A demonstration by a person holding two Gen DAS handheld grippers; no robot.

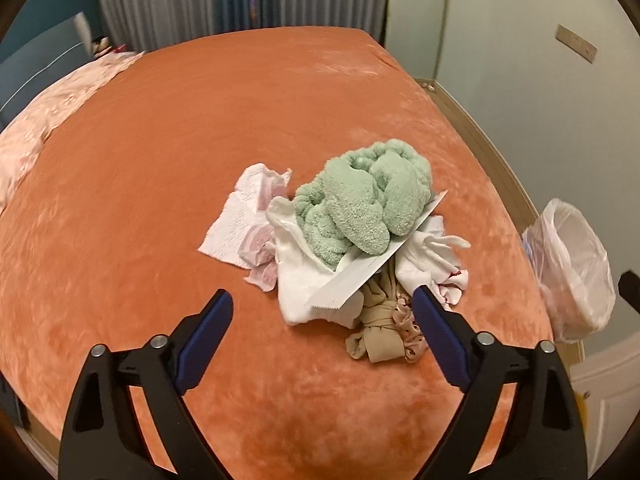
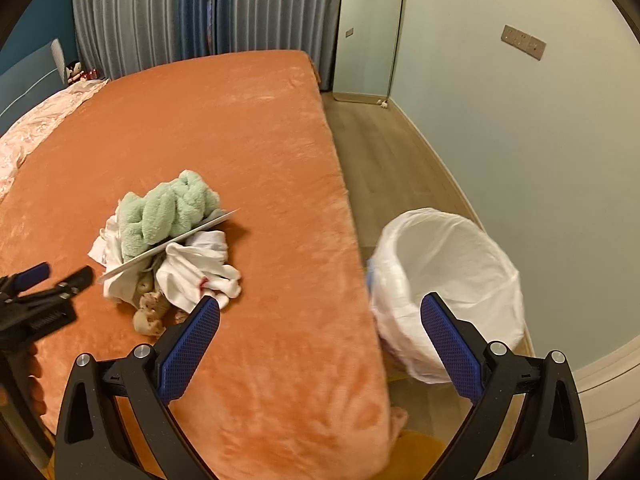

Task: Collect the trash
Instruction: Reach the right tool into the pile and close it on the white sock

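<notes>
Left gripper [image 1: 322,312]: jaws spread wide, nothing between the pads, pointing steeply down at the heap on the orange bedspread [image 1: 160,140]. Left wrist view: the heap sits mid-bed, just ahead of the fingertips. It holds a mint-green fleece cloth [image 1: 364,196] lying on a flat white card or envelope [image 1: 360,272], crumpled white tissue paper [image 1: 236,228] to its left, a white glove with red marks [image 1: 432,256] to its right, and a knotted beige stocking [image 1: 376,320] nearest the camera. Not all of this is trash, I judge; tissue looks the likeliest pick. The lined waste bin [image 1: 576,264] stands on the floor past the bed's right edge.

Step in hand, as I judge it: approach, before any first grasp. Next move calls for choosing one paper piece and closing on it without dragging the fleece or card along.

Right wrist view: right gripper [image 2: 320,312] also open and empty, hovering over the bed's edge [image 2: 352,240] with the bin [image 2: 448,272] just beyond its right finger. The left gripper [image 2: 56,280] shows at the left, near the heap. Bare wood floor [image 2: 384,148] runs along the wall; bedspread around the heap is open, so room for moving is good. The bed's edge lies between heap and bin.
</notes>
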